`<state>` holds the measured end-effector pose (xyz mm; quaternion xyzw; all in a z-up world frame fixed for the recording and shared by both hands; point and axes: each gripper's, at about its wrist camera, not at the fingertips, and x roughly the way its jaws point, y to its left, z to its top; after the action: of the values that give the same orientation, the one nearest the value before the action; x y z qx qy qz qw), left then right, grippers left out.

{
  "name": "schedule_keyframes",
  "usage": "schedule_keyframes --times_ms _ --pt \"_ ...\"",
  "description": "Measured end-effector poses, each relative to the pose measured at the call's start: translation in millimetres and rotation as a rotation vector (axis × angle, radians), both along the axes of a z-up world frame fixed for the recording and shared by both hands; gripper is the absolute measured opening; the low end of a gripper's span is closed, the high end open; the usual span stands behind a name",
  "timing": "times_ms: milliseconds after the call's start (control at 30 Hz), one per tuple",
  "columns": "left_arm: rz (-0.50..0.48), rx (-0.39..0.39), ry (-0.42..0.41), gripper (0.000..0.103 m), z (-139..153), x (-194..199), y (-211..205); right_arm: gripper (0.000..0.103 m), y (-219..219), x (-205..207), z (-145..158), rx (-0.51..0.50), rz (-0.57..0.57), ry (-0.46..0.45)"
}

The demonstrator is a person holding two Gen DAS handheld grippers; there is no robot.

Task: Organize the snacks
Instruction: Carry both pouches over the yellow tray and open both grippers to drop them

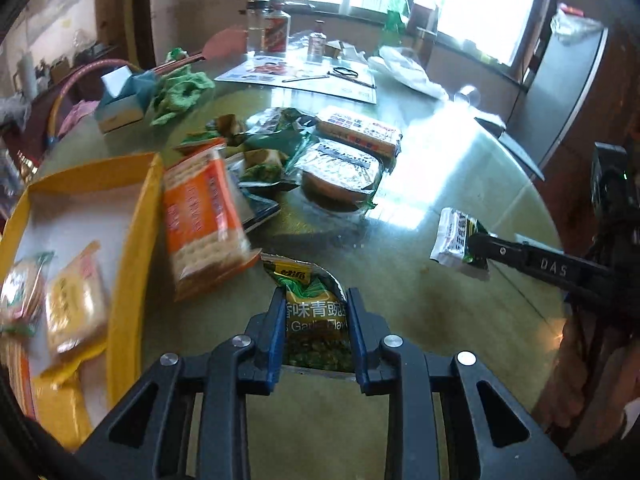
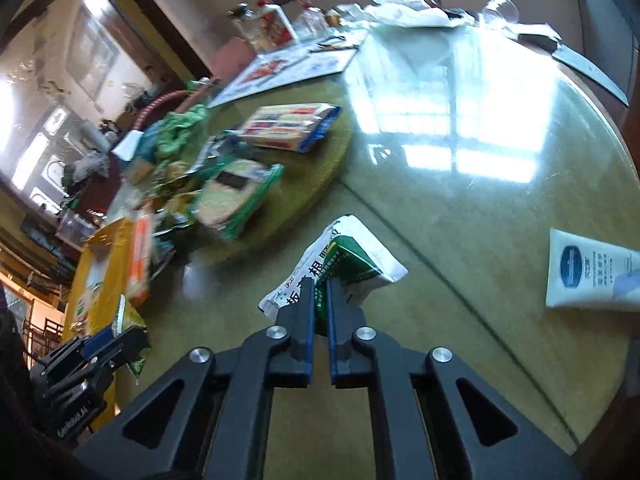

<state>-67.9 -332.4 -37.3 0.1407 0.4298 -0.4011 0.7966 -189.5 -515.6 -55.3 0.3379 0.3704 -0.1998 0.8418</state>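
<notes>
Left gripper [image 1: 316,300] clamping yellow-green pea packet [image 1: 314,308], foil-edged, Chinese lettering

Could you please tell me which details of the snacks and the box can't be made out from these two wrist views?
- Green pea packet, left wrist view: its lower part is hidden behind the left gripper.
- Orange cracker pack, both views: motion blur makes the print unreadable.
- Yellow box, left wrist view: cut off by the left edge.
- White-green sachet, right wrist view: the right gripper covers its text.

My left gripper [image 1: 316,300] points steeply down, blue pads clamped on a green packet [image 1: 316,316]. My right gripper [image 2: 319,292] angles down too, jaws nearly together, pinching a white-green sachet [image 2: 352,256].
</notes>
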Motion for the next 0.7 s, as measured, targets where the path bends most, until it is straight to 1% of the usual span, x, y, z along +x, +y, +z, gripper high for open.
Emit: schedule_keyframes --times_ms 100,233,333,433,567,700 --pt "0.008 -0.031 0.015 0.027 5.1 -4.7 13.3 0.004 19.6 -8.9 9.6 -0.017 0.021 -0.031" --pt "0.014 -0.088 0.017 0.027 21.5 -17.4 38.2 0.003 50.4 -21.0 23.8 -0.024 0.066 -0.074" --pt "0.037 -0.094 0.003 0.027 33.1 -23.3 57.3 0.003 77.9 -26.0 41.5 -0.052 0.116 -0.108" --pt "0.069 -0.114 0.012 0.027 45.5 -23.1 80.5 0.002 104.1 -29.2 62.2 -0.074 0.171 -0.152" --pt "0.124 -0.148 0.009 0.027 63.8 -14.0 113.8 0.002 136.7 -19.5 88.1 -0.106 0.244 -0.199" --pt "0.185 -0.171 -0.021 0.027 80.8 0.2 141.0 0.002 160.7 0.6 101.6 -0.122 0.307 -0.214"
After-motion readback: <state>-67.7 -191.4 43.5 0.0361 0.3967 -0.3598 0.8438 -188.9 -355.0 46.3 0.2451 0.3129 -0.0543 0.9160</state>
